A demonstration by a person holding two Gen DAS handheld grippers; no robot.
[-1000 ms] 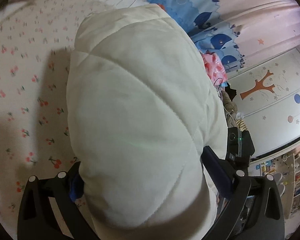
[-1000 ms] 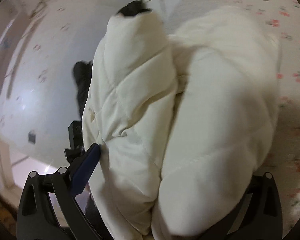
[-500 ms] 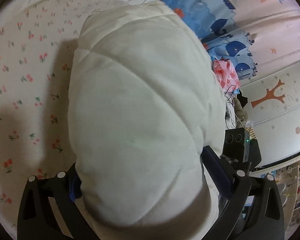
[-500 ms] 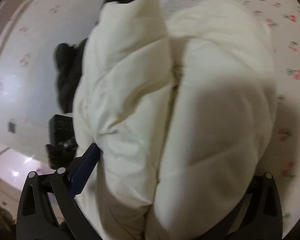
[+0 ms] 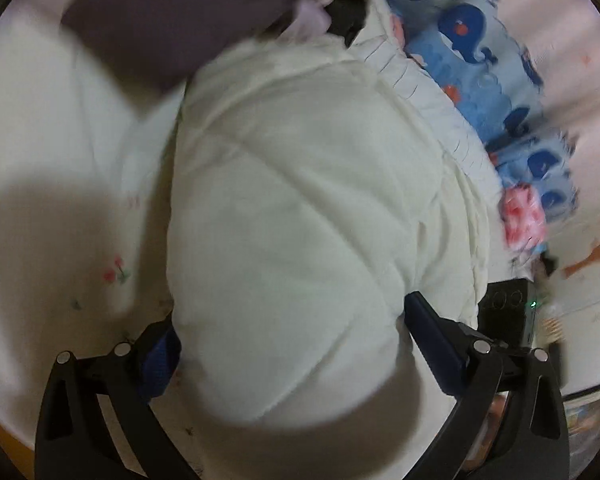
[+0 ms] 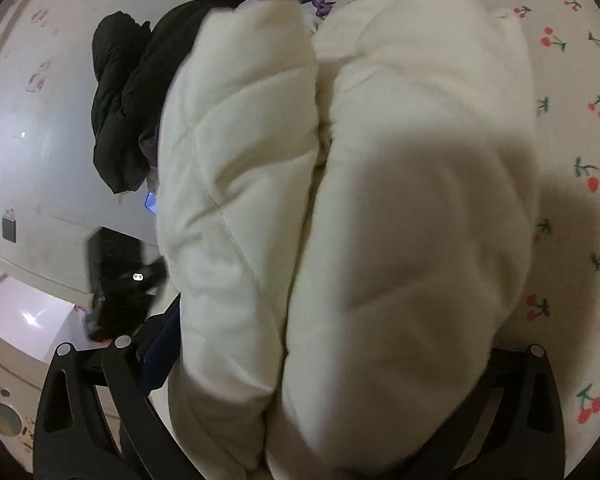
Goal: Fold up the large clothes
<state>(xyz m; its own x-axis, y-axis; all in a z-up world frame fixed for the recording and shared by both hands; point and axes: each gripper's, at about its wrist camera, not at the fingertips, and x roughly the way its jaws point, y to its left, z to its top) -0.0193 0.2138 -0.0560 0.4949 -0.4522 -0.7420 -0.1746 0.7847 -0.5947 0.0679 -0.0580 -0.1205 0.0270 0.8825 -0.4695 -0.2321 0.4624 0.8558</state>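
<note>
Holding a puffy cream quilted jacket between both tools, we carry it as a thick folded bundle just above a bedsheet printed with red cherries. Our left gripper has its two fingers spread wide, clamped on one end of the bundle, blue pads pressing into the padding on either side. Our right gripper squeezes the other end the same way; from its camera the jacket shows two fat layers doubled against each other, with a deep crease running between them.

Beyond the jacket on the far side from the sheet lies a heap of black clothing. Beside the jacket in the left view hangs a blue fabric with a whale print.

We judge the folding itself mostly done: the jacket is already doubled into a compact package. What seems left is setting it down on the sheet, letting go, and perhaps pressing it flat, since the padding looks springy and may bulge open. The black clothing appears unfolded.
</note>
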